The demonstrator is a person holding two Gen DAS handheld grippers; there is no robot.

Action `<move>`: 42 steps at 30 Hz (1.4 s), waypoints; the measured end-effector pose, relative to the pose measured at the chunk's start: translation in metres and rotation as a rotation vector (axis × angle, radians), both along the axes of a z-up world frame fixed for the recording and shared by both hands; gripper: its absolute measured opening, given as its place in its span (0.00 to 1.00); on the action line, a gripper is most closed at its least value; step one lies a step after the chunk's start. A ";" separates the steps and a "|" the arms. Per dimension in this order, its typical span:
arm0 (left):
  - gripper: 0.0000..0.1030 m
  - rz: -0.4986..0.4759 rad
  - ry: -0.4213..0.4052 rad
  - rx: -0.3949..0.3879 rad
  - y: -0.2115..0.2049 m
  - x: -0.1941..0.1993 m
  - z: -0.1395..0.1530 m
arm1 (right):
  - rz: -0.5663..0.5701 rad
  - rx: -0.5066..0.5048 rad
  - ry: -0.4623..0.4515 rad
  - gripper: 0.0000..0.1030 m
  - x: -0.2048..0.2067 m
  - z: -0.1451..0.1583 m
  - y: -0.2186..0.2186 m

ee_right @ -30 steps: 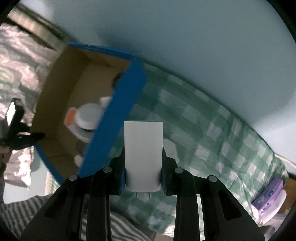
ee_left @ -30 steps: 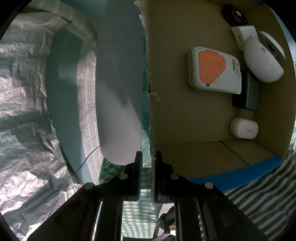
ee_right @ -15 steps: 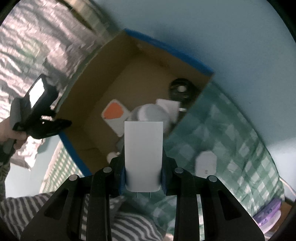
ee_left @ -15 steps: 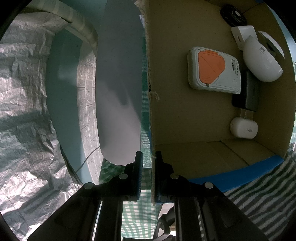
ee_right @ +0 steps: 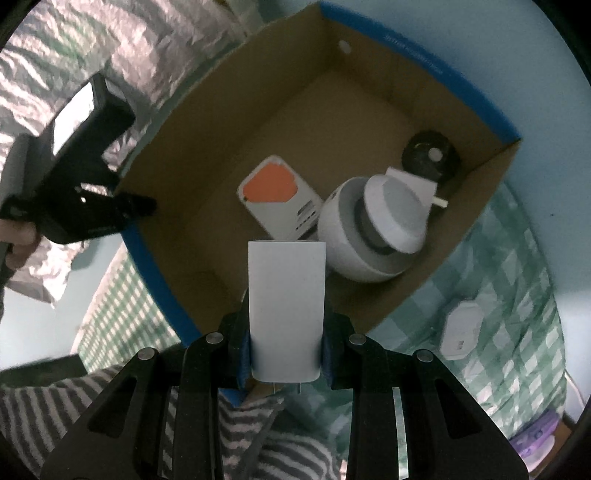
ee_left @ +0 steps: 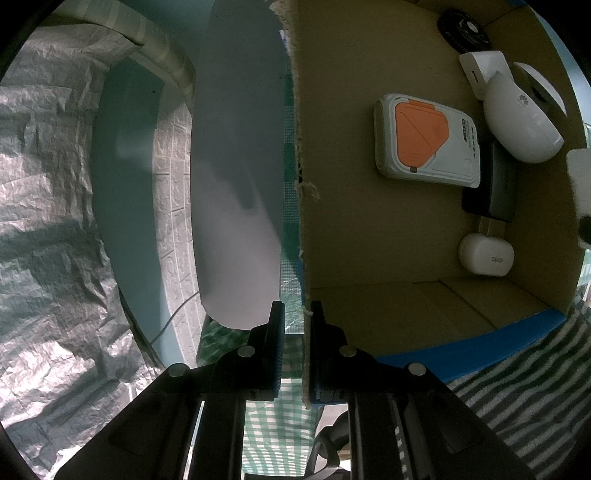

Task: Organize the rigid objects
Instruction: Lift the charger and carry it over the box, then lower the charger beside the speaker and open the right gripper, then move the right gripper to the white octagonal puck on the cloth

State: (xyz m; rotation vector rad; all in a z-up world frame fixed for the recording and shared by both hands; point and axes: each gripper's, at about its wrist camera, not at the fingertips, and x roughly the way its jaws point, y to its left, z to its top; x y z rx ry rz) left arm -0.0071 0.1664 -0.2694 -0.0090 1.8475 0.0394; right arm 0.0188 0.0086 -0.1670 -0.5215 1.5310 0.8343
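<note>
Cardboard is sitting between the fingers of the left tool point(ee_left: 294, 325), which is pinching the frayed side wall of the cardboard box point(ee_left: 306, 206) with only that thin wall in its narrow gap. White and slab-shaped, the wall charger point(ee_right: 286, 306) is clamped upright between the blue pads of the right tool point(ee_right: 285, 347), its metal prongs poking out below, and it is hovering above the near edge of the open box. Inside the box are lying an orange-and-white power bank point(ee_left: 424, 142), a white dome-shaped device point(ee_left: 521, 122) bearing a small Huawei logo, a white plug adapter point(ee_left: 484, 68), a black round disc point(ee_left: 463, 29), a dark grey flat block point(ee_left: 498, 188) and a small white rounded charger point(ee_left: 485, 254) whose grey lettering is too small to read surely. Another white adapter point(ee_right: 461, 332) is resting outside the box on the green checked cloth point(ee_right: 517, 295).
</note>
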 end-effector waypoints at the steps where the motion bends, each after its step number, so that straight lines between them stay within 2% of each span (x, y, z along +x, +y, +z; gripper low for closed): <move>1: 0.12 -0.001 0.000 0.000 0.000 0.000 0.000 | 0.002 -0.004 0.003 0.27 -0.002 -0.002 0.000; 9: 0.12 0.000 -0.001 -0.002 0.000 0.001 0.001 | 0.014 -0.027 0.016 0.27 -0.006 -0.015 0.001; 16: 0.12 -0.002 0.000 0.001 -0.002 0.001 0.001 | 0.008 0.006 0.007 0.30 -0.002 -0.005 0.000; 17: 0.12 -0.001 0.001 0.000 -0.002 0.001 0.001 | 0.008 0.007 0.011 0.33 -0.002 -0.004 0.000; 19: 0.12 -0.001 0.000 0.001 -0.002 0.001 0.001 | -0.001 0.020 0.010 0.38 -0.001 0.000 -0.002; 24: 0.12 -0.001 0.000 0.001 -0.004 0.001 0.001 | -0.020 0.045 -0.001 0.40 0.004 0.011 -0.006; 26: 0.12 -0.001 0.000 0.000 -0.004 0.001 0.001 | -0.038 0.058 -0.011 0.49 0.009 0.019 -0.011; 28: 0.12 -0.001 0.000 0.000 -0.003 0.001 0.001 | -0.051 0.070 -0.023 0.52 0.012 0.025 -0.013; 42: 0.12 -0.008 0.000 0.000 -0.002 -0.001 0.002 | -0.153 0.113 -0.086 0.55 0.033 0.062 -0.050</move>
